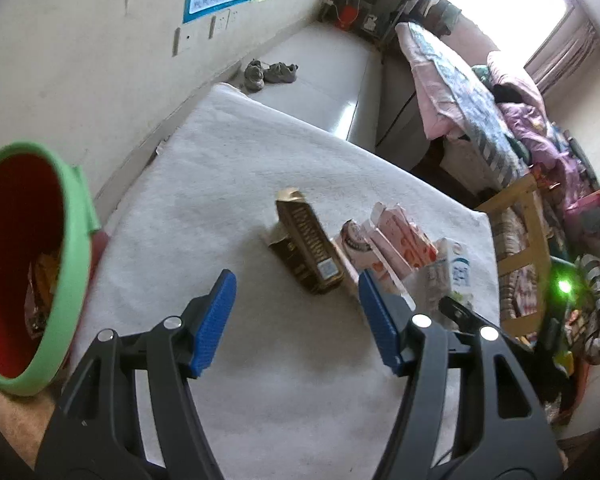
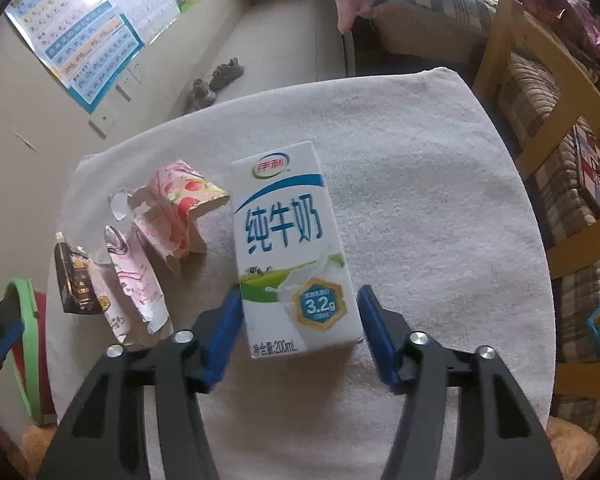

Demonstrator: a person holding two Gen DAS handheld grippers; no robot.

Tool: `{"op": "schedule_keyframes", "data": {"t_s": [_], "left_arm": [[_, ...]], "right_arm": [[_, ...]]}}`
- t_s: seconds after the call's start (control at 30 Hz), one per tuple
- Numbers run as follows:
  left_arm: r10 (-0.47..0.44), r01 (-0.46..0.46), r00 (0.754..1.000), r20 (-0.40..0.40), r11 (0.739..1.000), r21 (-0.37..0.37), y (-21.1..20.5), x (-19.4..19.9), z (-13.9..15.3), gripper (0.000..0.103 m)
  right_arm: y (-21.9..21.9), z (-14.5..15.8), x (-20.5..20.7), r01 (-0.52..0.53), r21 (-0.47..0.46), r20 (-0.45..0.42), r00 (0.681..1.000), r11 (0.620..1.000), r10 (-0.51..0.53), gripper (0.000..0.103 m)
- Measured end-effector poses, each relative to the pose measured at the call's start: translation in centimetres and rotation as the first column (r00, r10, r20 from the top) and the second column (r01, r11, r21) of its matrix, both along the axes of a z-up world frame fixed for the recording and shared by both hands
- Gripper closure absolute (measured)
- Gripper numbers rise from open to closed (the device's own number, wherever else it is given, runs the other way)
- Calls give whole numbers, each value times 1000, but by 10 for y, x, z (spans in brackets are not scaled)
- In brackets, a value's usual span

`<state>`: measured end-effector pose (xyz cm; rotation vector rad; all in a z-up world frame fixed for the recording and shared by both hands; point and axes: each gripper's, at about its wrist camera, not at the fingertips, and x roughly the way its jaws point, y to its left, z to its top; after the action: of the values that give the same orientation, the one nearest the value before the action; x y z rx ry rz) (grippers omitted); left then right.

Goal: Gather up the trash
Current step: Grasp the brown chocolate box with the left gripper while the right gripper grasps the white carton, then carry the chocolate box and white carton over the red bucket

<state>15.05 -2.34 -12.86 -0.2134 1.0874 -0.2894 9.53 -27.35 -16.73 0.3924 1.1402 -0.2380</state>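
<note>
A white and blue milk carton (image 2: pixel 288 240) lies on the white towel (image 2: pixel 420 200). My right gripper (image 2: pixel 299 292) is shut on the carton's lower half, one blue pad against each side. To its left are a torn pink strawberry carton (image 2: pixel 180 208), a flattened pink-white carton (image 2: pixel 136 280) and a dark brown carton (image 2: pixel 76 280). In the left wrist view the brown carton (image 1: pixel 308 248) lies just beyond my left gripper (image 1: pixel 296 280), which is open and holds nothing. The pink cartons (image 1: pixel 396 240) and the milk carton (image 1: pixel 452 268) are to its right. A red bin with a green rim (image 1: pixel 76 240) stands at the left with wrappers inside.
The towel (image 1: pixel 220 180) covers a table beside a cream wall with posters (image 2: pixel 80 40). A wooden chair (image 2: pixel 540 92) with a checked cushion stands to the right. A cluttered bed (image 1: pixel 480 100) is beyond it. A pair of shoes (image 1: pixel 268 74) lies on the floor past the table.
</note>
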Motion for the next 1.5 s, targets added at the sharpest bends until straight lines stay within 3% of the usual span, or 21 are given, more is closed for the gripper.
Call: {"op": "schedule_keyframes", "data": {"t_s": [0.13, 0.27, 0.4, 0.47, 0.63, 0.77, 0.93, 1.2, 1.37, 1.5], "left_arm": [[-12, 12, 1000, -7, 999, 36, -18, 12, -8, 42], [2, 3, 997, -73, 998, 64, -29, 25, -28, 45], [-8, 18, 990, -140, 997, 70, -34, 30, -46, 74], [-13, 22, 989, -144, 998, 64, -33, 27, -47, 76], [-19, 24, 995, -98, 999, 45, -15, 10, -31, 81], [-33, 33, 999, -17, 998, 51, 4, -17, -6, 81], [-40, 36, 996, 77, 997, 61, 26, -49, 22, 81], [-39, 26, 988, 150, 996, 88, 51, -81, 39, 81], [24, -36, 986, 166, 997, 66, 87, -85, 47, 81], [132, -141, 979, 155, 989, 50, 133, -83, 48, 81]], "right_arm": [[-3, 17, -19, 17, 1, 74, 997, 1000, -17, 49], [-5, 45, -42, 45, -48, 169, 985, 998, -36, 50], [1, 64, -54, 42, -90, 224, 974, 995, -20, 50], [5, 73, -56, 33, -118, 247, 969, 992, -3, 50], [11, 93, -64, 5, -140, 298, 954, 990, 38, 51], [25, 106, -66, -26, -129, 326, 943, 991, 67, 51], [51, 114, -64, -84, -137, 333, 935, 987, 126, 51], [101, 127, -63, -189, -163, 337, 912, 968, 235, 51], [144, 131, -55, -301, -124, 338, 883, 946, 325, 51], [190, 128, -36, -432, -37, 338, 843, 901, 419, 51]]}}
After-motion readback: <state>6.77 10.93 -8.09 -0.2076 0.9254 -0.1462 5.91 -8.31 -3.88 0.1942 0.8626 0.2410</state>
